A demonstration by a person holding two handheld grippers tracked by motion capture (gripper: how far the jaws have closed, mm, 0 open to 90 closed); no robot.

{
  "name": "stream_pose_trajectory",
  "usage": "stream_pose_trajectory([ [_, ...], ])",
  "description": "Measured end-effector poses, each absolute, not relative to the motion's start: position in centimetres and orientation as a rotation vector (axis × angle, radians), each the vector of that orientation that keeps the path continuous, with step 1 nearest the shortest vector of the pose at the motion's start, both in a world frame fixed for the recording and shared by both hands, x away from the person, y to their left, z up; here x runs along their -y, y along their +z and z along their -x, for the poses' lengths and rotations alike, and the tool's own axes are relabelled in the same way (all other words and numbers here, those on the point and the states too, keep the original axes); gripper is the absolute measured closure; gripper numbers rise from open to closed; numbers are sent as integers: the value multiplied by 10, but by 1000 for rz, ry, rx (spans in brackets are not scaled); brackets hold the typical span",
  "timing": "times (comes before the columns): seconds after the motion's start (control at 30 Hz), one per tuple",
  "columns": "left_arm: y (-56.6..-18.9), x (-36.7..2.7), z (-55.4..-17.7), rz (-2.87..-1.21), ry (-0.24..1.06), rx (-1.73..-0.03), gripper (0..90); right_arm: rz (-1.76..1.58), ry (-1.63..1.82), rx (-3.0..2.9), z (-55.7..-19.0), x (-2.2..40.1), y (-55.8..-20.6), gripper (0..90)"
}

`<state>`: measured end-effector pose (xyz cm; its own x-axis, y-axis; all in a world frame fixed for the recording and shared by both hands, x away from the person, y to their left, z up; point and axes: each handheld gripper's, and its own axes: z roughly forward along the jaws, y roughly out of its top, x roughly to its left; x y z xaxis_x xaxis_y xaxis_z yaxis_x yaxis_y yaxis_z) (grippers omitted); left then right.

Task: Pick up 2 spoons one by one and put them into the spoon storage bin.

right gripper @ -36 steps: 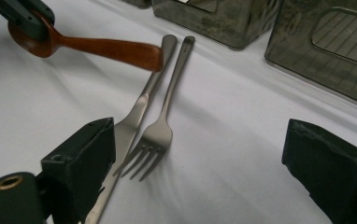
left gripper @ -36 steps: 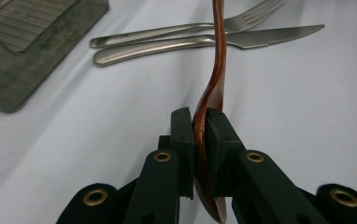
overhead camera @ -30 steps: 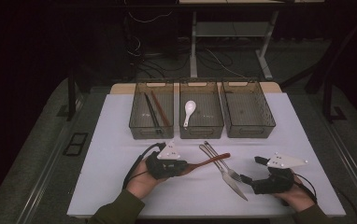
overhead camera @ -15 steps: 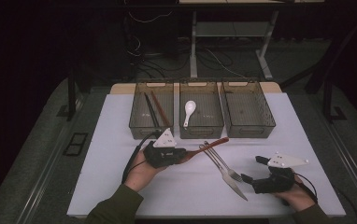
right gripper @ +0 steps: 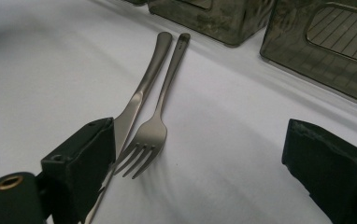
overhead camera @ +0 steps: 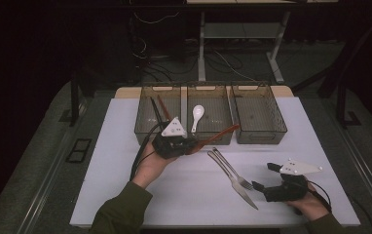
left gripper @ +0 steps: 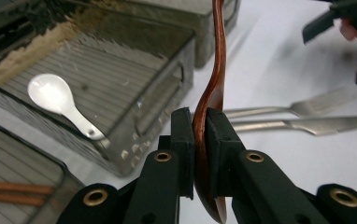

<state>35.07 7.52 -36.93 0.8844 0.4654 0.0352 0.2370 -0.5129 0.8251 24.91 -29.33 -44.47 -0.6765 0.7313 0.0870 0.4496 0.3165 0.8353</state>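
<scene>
The left tool [left gripper: 200, 135] pinches a brown wooden spoon [left gripper: 214, 88] tight by its bowl, up above the white counter [overhead camera: 125, 185] just in front of the bins. It should go in the middle bin [overhead camera: 213, 141], I think, next to the white spoon [overhead camera: 197, 117]. Lift high enough to clear the wall, then let go low. The spoon is smooth, shiny and curved. The bins are see-through with ribbed floors. The right tool [right gripper: 200, 163] is wide open near the metal fork [right gripper: 153, 130] and knife [right gripper: 139, 98].
</scene>
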Motion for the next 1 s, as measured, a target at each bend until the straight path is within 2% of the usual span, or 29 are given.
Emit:
stream_pose_trajectory([
  [0.43, -346, -57, -395, -2106, 389, -530, 817, -1057, 1298, -2271, -249, 295, -444, 94],
  [1.0, -361, -44, -434, -2163, 420, -610, 816, -1064, 1301, -2269, -249, 296, -444, 94],
])
